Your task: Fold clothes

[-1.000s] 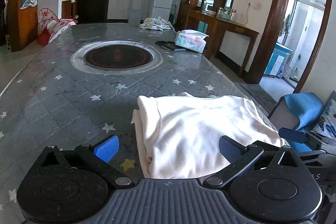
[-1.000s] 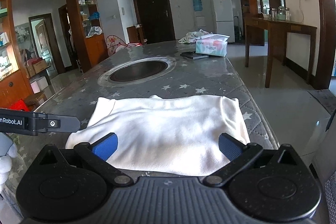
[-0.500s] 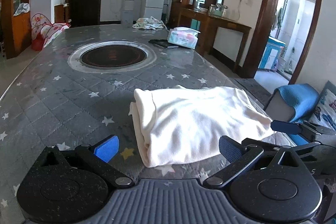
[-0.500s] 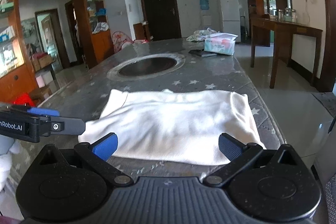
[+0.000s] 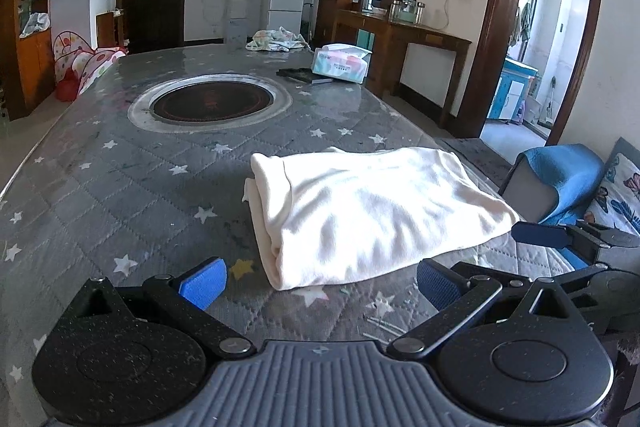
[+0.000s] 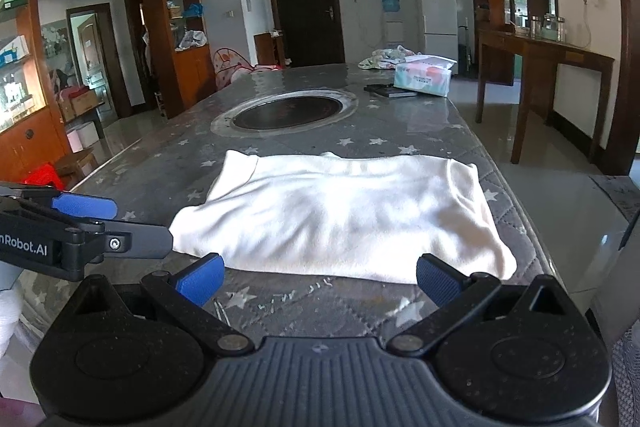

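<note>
Left gripper: mine, spread, empty | right gripper: mine, spread, empty | cream garment: folded, flat on worktop

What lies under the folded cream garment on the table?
The folded cream garment rests flat on the grey star-patterned quilted table cover, which shows all around its edges. Whatever sits directly beneath the cloth is covered. Both open grippers, left and right, hold nothing.

Each gripper is built of speckled black linkage arms, silver pivot screws, blue ribbed pads and a grey ribbed body.
</note>
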A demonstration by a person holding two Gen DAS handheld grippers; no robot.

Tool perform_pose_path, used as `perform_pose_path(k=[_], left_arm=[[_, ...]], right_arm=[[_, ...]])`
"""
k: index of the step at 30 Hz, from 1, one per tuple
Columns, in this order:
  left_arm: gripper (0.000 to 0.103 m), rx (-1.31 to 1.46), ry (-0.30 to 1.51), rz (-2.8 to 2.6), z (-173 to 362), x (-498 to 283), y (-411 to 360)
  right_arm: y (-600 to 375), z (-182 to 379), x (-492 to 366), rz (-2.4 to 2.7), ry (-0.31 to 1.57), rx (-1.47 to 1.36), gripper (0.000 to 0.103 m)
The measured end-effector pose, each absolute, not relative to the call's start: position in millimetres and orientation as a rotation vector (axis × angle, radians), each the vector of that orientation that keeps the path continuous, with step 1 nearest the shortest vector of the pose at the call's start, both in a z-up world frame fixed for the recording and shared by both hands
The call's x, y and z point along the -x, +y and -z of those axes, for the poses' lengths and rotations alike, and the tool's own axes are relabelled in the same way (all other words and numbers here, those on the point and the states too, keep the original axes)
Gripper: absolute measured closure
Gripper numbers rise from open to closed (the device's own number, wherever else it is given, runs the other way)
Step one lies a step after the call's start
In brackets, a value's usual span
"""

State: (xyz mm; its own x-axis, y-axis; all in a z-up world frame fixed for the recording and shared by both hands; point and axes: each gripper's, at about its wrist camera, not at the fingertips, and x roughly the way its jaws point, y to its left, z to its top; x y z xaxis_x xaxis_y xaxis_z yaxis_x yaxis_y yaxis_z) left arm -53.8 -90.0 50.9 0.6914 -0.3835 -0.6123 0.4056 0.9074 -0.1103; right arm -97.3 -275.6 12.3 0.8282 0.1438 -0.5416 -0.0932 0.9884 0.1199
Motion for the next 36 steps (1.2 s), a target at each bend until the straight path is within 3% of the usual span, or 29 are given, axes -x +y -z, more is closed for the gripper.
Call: perform_pose_path(k=[36], left_arm=[[0.0, -0.084, 0.77, 0.409, -28.7, 63.1, -92.6]], right_arm=[[-278.4, 1.9, 104.3, -0.059, 0.646, -0.121, 0.0]])
